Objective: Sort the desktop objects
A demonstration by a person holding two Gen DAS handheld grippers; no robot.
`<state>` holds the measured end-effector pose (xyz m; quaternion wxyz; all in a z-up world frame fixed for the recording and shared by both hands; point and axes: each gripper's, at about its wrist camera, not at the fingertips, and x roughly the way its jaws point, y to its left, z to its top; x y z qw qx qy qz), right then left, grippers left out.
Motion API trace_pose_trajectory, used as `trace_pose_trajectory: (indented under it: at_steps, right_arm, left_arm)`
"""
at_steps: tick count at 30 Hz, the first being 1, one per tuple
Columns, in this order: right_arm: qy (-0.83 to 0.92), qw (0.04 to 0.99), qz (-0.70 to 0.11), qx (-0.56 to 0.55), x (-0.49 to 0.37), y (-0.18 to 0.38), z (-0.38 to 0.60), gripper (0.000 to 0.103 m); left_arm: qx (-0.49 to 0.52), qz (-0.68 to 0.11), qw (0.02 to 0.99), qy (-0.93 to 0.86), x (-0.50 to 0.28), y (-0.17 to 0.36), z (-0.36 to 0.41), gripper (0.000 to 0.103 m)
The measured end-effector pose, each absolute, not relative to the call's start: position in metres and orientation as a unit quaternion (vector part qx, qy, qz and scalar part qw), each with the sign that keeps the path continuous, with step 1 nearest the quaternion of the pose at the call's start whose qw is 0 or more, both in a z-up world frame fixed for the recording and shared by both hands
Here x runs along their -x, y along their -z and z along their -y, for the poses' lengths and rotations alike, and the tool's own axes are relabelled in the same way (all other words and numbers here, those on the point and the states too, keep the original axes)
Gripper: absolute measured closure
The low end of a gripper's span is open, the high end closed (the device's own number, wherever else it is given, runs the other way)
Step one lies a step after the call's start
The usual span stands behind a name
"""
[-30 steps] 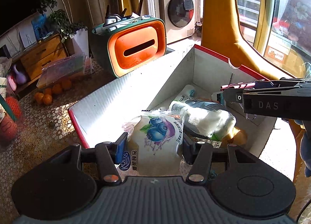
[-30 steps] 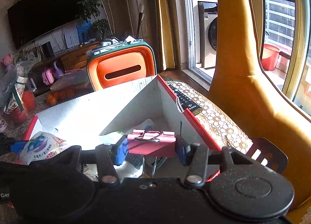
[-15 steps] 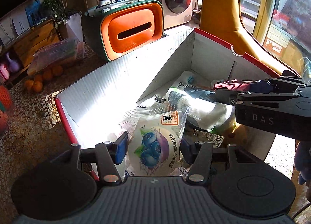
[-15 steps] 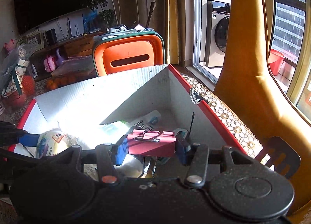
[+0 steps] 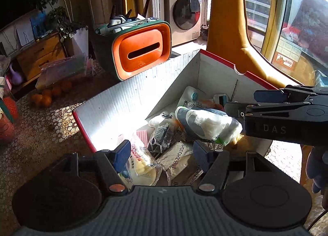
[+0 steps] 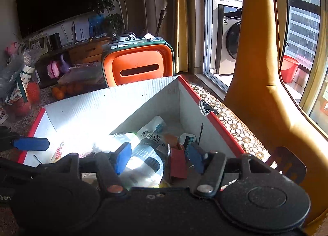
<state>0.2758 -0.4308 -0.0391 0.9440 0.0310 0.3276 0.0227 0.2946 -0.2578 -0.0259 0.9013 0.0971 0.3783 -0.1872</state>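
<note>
Two grippers, left gripper (image 5: 162,155) and right gripper (image 6: 157,157), opening empty above the red-rimmed white cardboard box (image 5: 127,100); heaped packets risk spilling over.

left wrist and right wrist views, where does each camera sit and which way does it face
Left wrist view: on the left gripper, angled down into the red-edged cardboard box; its own blue fingers show, jaws opening with nothing pressed between them; the right gripper and a gloved hand enter from the right.
Right wrist view: on the right gripper, angled down into the same box from its other side; jaws opening, a red binder clip below them; a left gripper finger shows at the left.
Shared: the box and the orange tissue box.
</note>
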Motion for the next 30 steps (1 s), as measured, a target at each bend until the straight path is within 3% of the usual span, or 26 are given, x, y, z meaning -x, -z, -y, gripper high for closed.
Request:
trace_pose_trajectory:
  at_steps: [28, 30]
  right_arm:
    - [-0.113, 0.958, -0.263, -0.008, -0.181, -0.011, 0.385, 0.029]
    - [-0.115, 0.959, -0.258, -0.007, -0.176, -0.011, 0.381, 0.026]
  left_arm:
    - [-0.02, -0.312, 0.934, 0.174, -0.207, -0.013, 0.186, 0.032]
    - [-0.016, -0.311, 0.934, 0.174, -0.205, -0.013, 0.182, 0.027]
